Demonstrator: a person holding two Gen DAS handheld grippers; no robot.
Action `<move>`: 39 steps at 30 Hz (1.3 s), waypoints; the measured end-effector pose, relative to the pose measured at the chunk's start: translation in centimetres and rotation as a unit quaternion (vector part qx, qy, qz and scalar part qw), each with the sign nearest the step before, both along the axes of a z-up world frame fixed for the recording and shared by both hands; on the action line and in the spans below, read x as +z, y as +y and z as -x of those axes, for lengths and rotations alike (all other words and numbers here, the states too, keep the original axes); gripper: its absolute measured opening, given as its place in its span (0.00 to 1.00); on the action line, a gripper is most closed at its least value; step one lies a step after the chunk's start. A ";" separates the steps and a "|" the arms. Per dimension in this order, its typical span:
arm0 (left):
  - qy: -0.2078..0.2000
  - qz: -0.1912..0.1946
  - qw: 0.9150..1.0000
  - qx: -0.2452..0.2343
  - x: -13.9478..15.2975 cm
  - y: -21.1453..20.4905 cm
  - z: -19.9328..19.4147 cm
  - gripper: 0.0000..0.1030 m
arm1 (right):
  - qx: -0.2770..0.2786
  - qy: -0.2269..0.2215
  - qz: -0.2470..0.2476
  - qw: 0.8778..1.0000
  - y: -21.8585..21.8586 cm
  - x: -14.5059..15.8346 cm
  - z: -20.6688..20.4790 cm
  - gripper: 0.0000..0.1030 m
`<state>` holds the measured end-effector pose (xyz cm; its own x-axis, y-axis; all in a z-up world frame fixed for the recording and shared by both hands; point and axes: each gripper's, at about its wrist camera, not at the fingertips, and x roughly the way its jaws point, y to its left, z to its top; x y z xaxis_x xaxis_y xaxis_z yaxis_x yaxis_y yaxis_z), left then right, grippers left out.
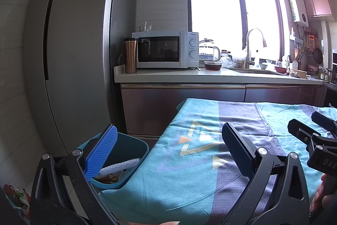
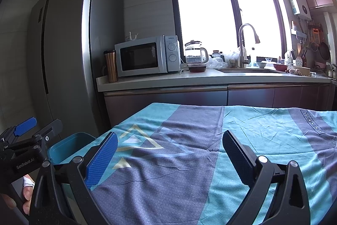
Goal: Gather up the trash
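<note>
Left wrist view: the left gripper point(image 1: 168, 153) fills the foreground, its two blue-padded fingers spread wide with nothing between them. It hangs over the left edge of a table covered by a teal and grey patterned cloth point(image 1: 189, 172). Just past that edge, below the left finger, stands a teal trash bin point(image 1: 134, 153), touching or nearly touching the cloth. Inside it lies trash point(image 1: 118, 170): a white dotted piece and some crumpled scraps. At the far right the right gripper point(image 1: 311, 132) pokes into the frame, with part of a hand point(image 1: 320, 193) below it.

Right wrist view: the right gripper point(image 2: 168, 153) likewise has its fingers apart and empty, above the bare cloth point(image 2: 189, 172). The left gripper point(image 2: 35, 128) shows at the left edge, held by a hand point(image 2: 23, 197), with the bin's rim point(image 2: 65, 147) just beside it.

Beyond the table runs a kitchen counter point(image 1: 210, 77). On it, from left to right, sit a copper travel mug point(image 1: 130, 55), a white microwave point(image 1: 165, 49), a glass kettle point(image 1: 208, 50) and a sink tap point(image 1: 252, 43). A tall grey refrigerator point(image 1: 73, 45) stands to the left, and a bright window point(image 1: 231, 3) fills the wall behind.
</note>
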<state>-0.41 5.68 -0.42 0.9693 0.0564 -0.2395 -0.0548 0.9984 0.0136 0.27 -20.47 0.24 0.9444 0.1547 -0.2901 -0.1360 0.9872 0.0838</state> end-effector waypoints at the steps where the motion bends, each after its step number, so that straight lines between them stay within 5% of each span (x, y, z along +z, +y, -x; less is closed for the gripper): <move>1: 0.000 0.000 1.000 0.001 0.0 0.0 0.1 0.95 | 0.000 0.000 -0.001 1.000 0.0 0.0 0.0 0.94; 39: 0.000 0.001 1.000 0.001 -0.2 -0.4 -0.4 0.95 | -0.004 0.001 -0.001 1.000 -0.4 -0.1 0.1 0.94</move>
<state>-0.03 5.31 -0.67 0.9691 0.0586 -0.2397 -0.0574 0.9983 0.0117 0.20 -20.83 0.17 0.9449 0.1484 -0.2918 -0.1286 0.9880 0.0857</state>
